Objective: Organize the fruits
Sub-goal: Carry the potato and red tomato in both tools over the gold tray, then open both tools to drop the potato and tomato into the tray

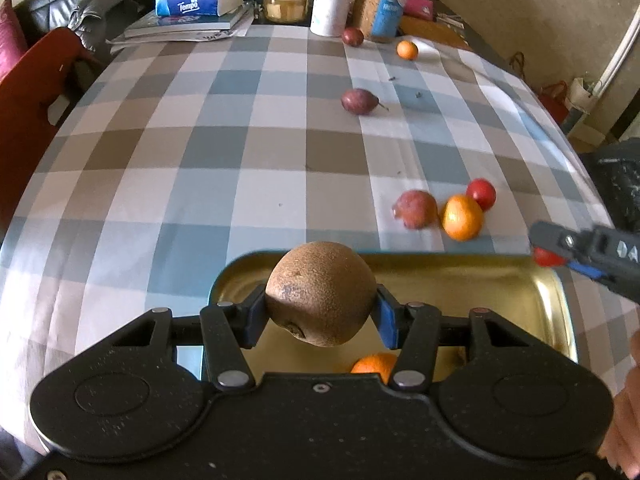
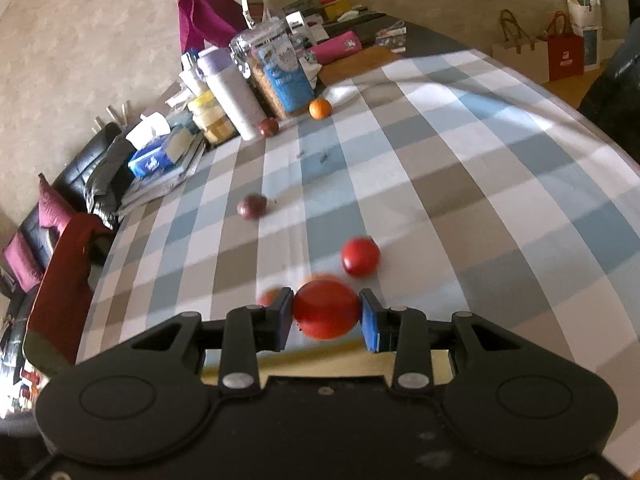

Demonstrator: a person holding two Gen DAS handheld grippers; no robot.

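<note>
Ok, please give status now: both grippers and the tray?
Left gripper shut on kiwi, above tray. Right gripper shut on tomato. Nothing blocking tray.

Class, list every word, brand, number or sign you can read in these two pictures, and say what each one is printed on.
"Tempo": on the blue tissue pack at the far end of the table, left wrist view.
Blue label on the clear cereal jar: white lettering, too blurred to read in either view.
Red paper bag on the floor: white mark, too small to read.
Pink pouch: white print, unreadable.

left wrist: low over tray [image 1: 552, 280] | right wrist: table edge | shared: tablecloth [image 2: 440, 200]
</note>
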